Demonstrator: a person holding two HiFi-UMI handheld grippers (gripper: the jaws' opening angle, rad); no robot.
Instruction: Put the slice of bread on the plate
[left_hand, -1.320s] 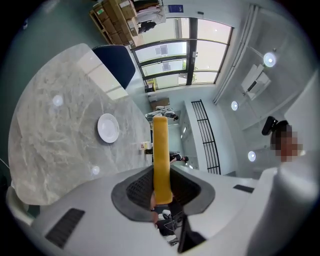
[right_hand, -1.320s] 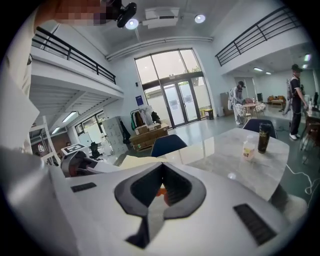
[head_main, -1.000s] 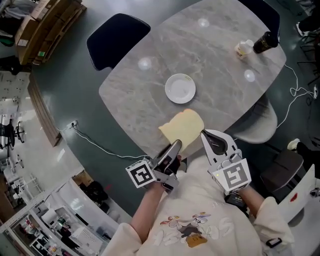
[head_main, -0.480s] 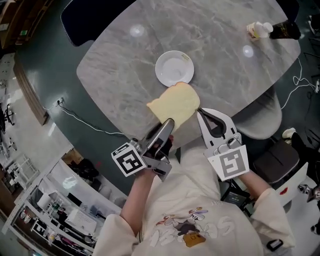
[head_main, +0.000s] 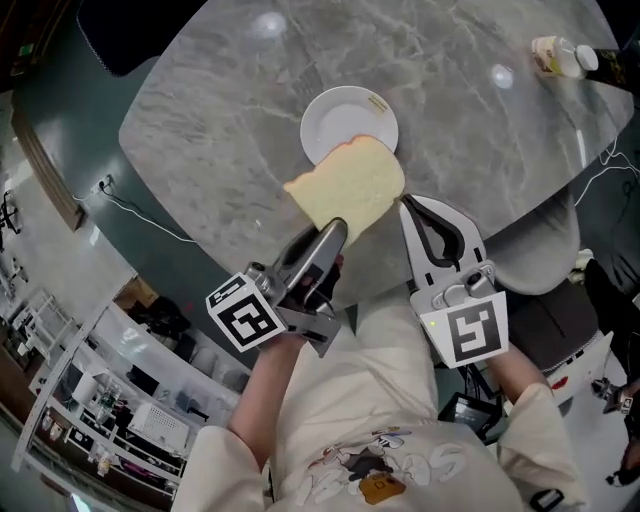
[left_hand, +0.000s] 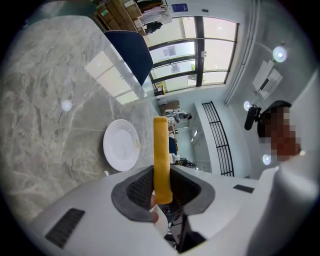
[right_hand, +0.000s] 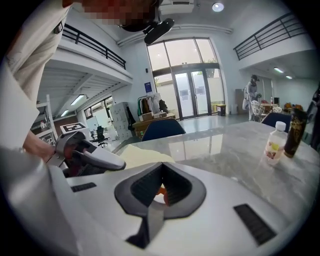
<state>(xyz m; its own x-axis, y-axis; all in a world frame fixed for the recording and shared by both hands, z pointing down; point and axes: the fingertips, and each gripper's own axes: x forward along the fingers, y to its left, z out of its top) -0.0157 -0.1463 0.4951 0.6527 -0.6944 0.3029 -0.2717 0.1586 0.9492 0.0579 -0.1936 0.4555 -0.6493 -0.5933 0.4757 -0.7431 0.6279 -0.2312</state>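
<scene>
The slice of bread (head_main: 348, 190) is pale yellow and flat, held by its near edge in my left gripper (head_main: 335, 228), which is shut on it. It hangs above the marble table (head_main: 220, 130), and in the head view its far corner overlaps the near rim of the small white plate (head_main: 340, 118). In the left gripper view the bread (left_hand: 160, 150) stands edge-on between the jaws, with the plate (left_hand: 121, 145) just to its left. My right gripper (head_main: 407, 203) is beside the bread on the right, shut and empty. In the right gripper view, the bread (right_hand: 140, 154) lies to its left.
A small white-capped bottle (head_main: 557, 55) and a dark bottle (head_main: 610, 70) stand at the table's far right corner. A grey chair (head_main: 540, 250) sits under the right edge, and a dark blue chair (left_hand: 132, 50) is at the far side. A cable (head_main: 150, 215) crosses the floor on the left.
Both grippers have moved forward and down toward the plate. The bread, still held by the left gripper, went from short of the plate to overlapping its near rim.
</scene>
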